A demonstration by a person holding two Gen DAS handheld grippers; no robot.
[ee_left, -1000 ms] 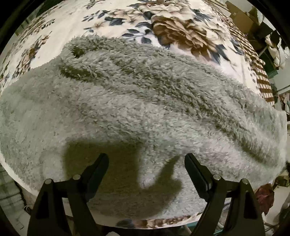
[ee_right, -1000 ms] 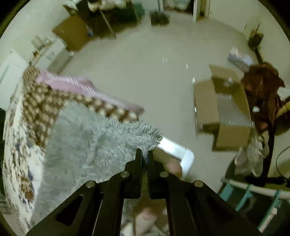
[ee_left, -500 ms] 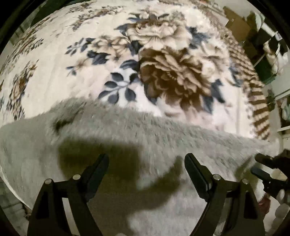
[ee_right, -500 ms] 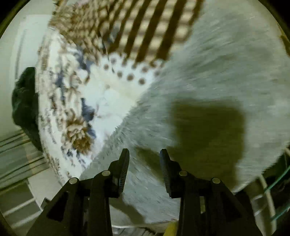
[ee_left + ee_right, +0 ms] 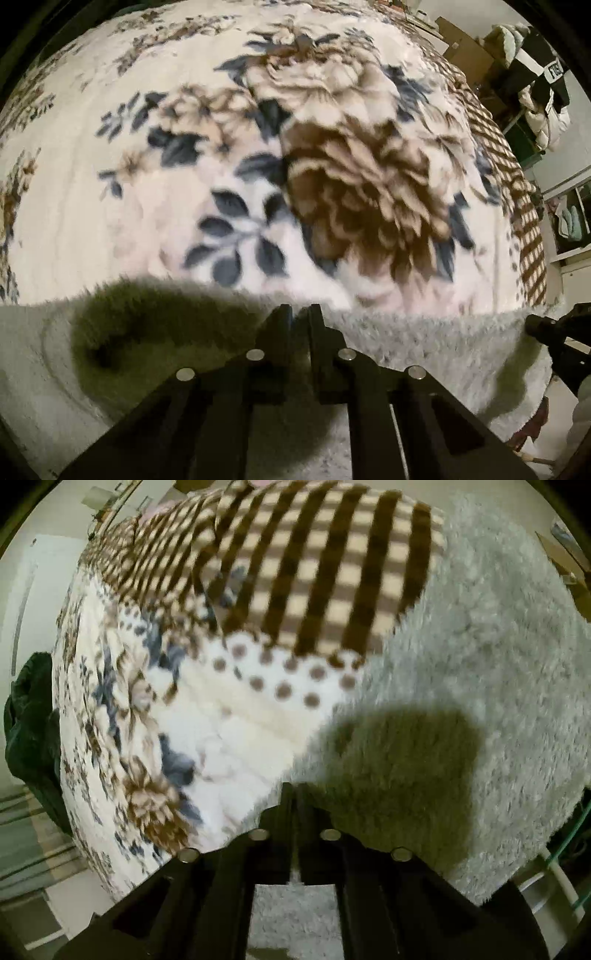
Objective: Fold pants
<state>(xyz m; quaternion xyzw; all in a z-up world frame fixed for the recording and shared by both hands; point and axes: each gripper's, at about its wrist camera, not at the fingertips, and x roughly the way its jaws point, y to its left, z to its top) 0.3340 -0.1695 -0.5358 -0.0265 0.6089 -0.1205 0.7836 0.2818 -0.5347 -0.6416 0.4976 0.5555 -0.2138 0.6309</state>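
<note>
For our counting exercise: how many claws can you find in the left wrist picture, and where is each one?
2. The left claw sits bottom centre, closed on the far edge of the grey fluffy pants. The right claw enters at the right edge, at the same pants edge; its tips are partly hidden.

Left gripper (image 5: 298, 314), matte black angular fingers (image 5: 275, 332), round silver screws (four across), right gripper (image 5: 295, 792) alike

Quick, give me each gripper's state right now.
Left gripper: shut on the far edge of the grey pants.
Right gripper: shut on the pants' edge, beside the floral blanket.
</note>
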